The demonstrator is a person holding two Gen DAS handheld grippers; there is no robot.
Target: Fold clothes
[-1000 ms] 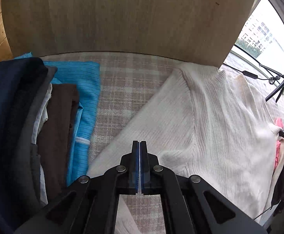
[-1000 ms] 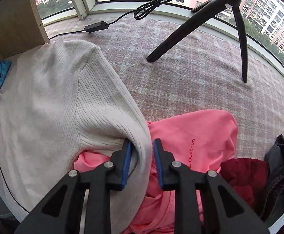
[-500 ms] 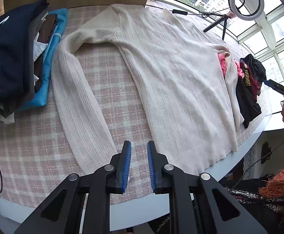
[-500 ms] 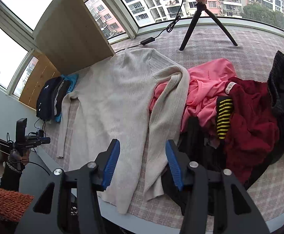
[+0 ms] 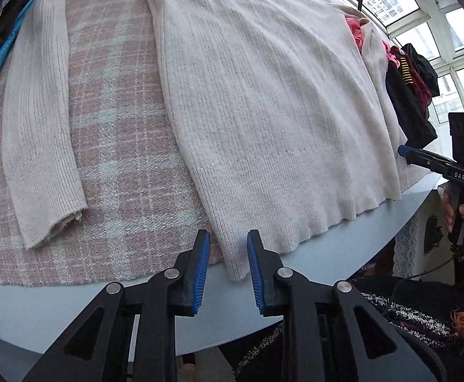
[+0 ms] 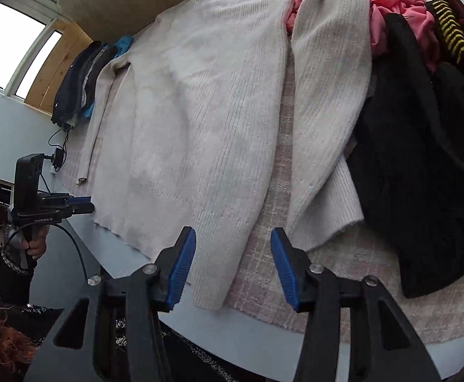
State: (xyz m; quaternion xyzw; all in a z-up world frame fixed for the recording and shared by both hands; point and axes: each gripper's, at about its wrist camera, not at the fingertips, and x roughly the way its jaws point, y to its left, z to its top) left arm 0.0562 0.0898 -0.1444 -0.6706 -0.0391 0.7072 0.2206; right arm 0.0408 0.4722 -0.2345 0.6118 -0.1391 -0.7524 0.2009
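The cream sweater point(image 5: 263, 95) lies flat on the plaid cloth point(image 5: 114, 146), its long axis running away from me, hem at the table edge. My left gripper point(image 5: 228, 264) gapes around the hem's left corner; my right gripper point(image 6: 233, 264), parted wider, straddles the hem's right corner. Both sit equally near.

The cream sweater point(image 5: 263, 102) is matt ribbed knit, lying on a coarse woven plaid cloth point(image 5: 120, 146) (pink and pale) over the smooth grey tabletop point(image 5: 343, 254).
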